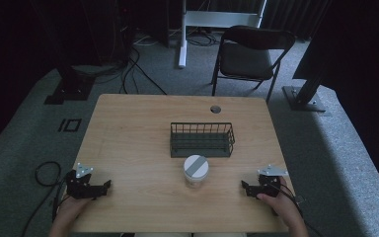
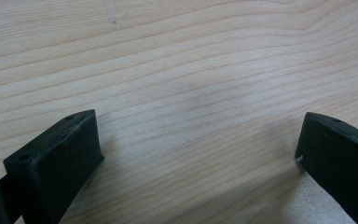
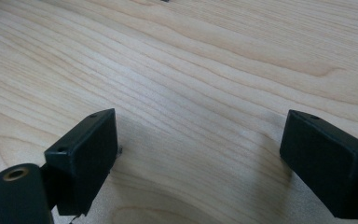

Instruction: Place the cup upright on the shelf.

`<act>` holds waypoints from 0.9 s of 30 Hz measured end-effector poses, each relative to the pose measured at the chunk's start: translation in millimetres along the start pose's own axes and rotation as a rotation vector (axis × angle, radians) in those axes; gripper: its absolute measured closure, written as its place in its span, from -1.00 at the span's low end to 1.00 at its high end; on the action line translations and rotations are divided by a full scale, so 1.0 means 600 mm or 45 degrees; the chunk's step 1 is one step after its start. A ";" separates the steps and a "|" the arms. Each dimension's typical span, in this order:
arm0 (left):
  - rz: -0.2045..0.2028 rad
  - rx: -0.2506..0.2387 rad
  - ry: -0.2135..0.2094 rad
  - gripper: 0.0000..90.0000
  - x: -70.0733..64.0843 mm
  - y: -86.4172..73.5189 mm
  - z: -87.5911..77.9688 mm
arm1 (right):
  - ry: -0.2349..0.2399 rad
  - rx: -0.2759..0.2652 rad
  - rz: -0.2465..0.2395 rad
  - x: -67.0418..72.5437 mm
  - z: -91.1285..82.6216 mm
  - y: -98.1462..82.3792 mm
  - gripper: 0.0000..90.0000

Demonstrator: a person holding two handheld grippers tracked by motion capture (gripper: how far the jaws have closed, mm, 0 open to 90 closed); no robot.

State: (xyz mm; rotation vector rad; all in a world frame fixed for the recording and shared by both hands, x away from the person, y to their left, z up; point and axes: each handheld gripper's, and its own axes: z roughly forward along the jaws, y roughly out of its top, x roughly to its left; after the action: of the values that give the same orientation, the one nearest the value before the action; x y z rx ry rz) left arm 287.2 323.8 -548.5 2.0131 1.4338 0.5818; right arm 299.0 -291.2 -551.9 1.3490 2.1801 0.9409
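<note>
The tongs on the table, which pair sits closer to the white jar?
The right tongs, by a small margin: the gap to the jar is shorter than from the left tongs. Both pairs are open and hold nothing.

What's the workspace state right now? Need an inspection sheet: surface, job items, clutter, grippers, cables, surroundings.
Surface: light wooden table, bare grain, round grommet hole near the far edge.
Job's things: dark wire basket at centre, looks empty; clear jar with a white lid crossed by a grey stripe stands upright just in front of it.
Clutter: nothing seen.
Grippers: left gripper and right gripper rest at the near corners, both open, fingers wide apart over bare wood, holding nothing.
Cables: one loops on the carpet left of the table; more run across the floor behind.
Surroundings: grey carpet, black folding chair, dark stands and curtains.
</note>
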 end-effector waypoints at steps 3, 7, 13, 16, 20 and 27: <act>0.000 0.000 0.000 -1.00 0.000 0.000 0.000 | 0.001 0.000 -0.001 0.000 0.000 0.000 -0.76; -0.002 -0.001 0.001 -1.00 0.000 0.000 0.000 | 0.001 0.000 -0.002 0.000 0.000 0.000 -0.76; -0.006 -0.001 0.003 -1.00 0.000 0.000 0.000 | 0.001 0.000 -0.002 0.000 0.000 0.000 -0.76; -0.006 -0.001 0.004 -1.00 0.001 0.000 0.000 | 0.001 0.000 -0.003 0.000 0.000 0.000 -0.76; -0.006 -0.001 0.004 -1.00 0.001 0.000 0.000 | 0.001 -0.001 -0.003 0.000 0.000 0.000 -0.76; -0.006 0.000 0.004 -1.00 0.001 0.000 0.000 | 0.011 -0.002 -0.006 0.001 -0.001 0.000 -0.76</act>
State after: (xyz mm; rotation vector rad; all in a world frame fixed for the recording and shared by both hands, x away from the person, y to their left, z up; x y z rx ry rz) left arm 287.6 324.0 -548.6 2.0087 1.4399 0.5832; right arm 298.4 -290.9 -551.8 1.3409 2.1879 0.9480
